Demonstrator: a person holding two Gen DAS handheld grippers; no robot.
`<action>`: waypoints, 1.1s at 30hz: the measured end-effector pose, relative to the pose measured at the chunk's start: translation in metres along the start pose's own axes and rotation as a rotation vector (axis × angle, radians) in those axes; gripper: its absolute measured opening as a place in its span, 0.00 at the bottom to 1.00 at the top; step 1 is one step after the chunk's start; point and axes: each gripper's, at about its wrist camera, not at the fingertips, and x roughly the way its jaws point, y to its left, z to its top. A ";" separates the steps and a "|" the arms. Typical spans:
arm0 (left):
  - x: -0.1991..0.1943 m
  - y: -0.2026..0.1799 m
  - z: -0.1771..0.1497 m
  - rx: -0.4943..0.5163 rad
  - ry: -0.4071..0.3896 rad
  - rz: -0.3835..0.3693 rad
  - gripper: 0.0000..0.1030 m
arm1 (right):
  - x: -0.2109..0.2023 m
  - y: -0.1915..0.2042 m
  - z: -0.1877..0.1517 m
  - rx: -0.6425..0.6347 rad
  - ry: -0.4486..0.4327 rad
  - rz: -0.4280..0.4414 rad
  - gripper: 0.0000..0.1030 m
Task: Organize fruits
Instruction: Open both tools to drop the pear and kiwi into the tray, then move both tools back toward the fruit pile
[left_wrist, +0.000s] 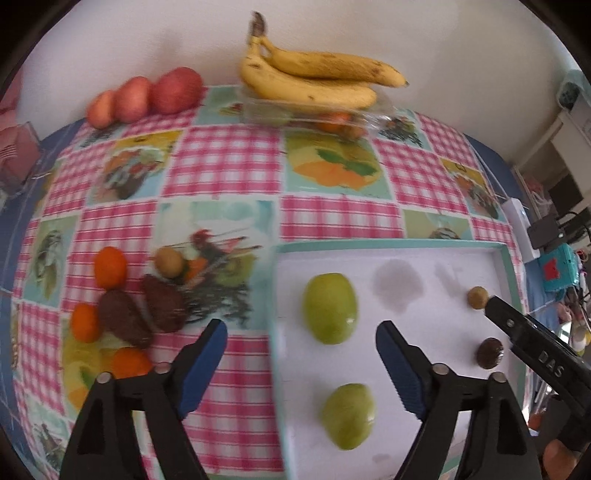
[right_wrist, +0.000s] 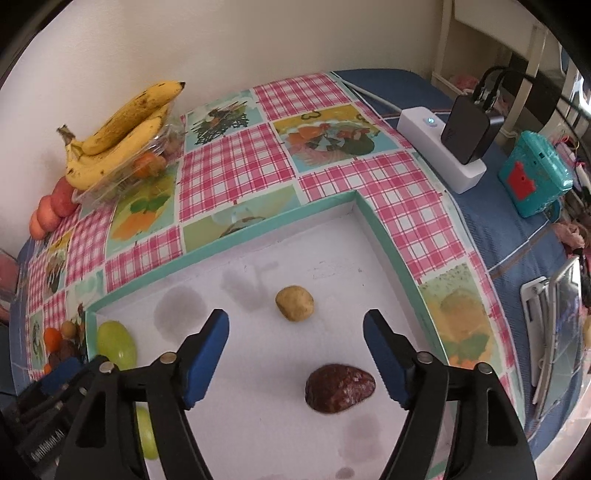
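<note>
On the table, covered by a pink-checked cloth (left_wrist: 225, 158), a shallow white tray with a teal rim (left_wrist: 388, 243) sits toward the near right corner. Four fruits lie in it: two green apples (left_wrist: 330, 308) along its left side, one behind the other, and along its right side one small tan kiwi (right_wrist: 294, 302) with one dark brown avocado (right_wrist: 339, 387) nearer the front edge.

The left gripper (left_wrist: 301, 336) hangs above the tray's left edge with its jaws wide apart and nothing between them; the nearer apple lies just below the gap. The right gripper (right_wrist: 295, 328) is likewise spread wide and empty over the tray's right half, the kiwi just beyond its tips and the avocado beneath them, neither touched.

On the cloth left of the tray lies a loose cluster: three oranges (left_wrist: 110, 266), two more dark avocados (left_wrist: 125, 319) and one kiwi. Along the far edge by the wall three red apples (left_wrist: 176, 89) stand in a row, and two bananas (left_wrist: 310, 79) rest on a clear plastic box (left_wrist: 314, 118) holding more orange fruit, too blurred to count.
</note>
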 end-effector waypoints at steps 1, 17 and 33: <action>-0.005 0.006 -0.001 -0.002 -0.012 0.012 0.89 | -0.003 0.001 -0.002 -0.006 -0.004 -0.007 0.80; -0.058 0.116 -0.025 -0.084 -0.110 0.197 1.00 | -0.016 0.049 -0.040 -0.047 -0.037 0.050 0.95; -0.094 0.211 -0.036 -0.256 -0.159 0.230 1.00 | -0.040 0.150 -0.056 -0.286 -0.056 0.151 0.95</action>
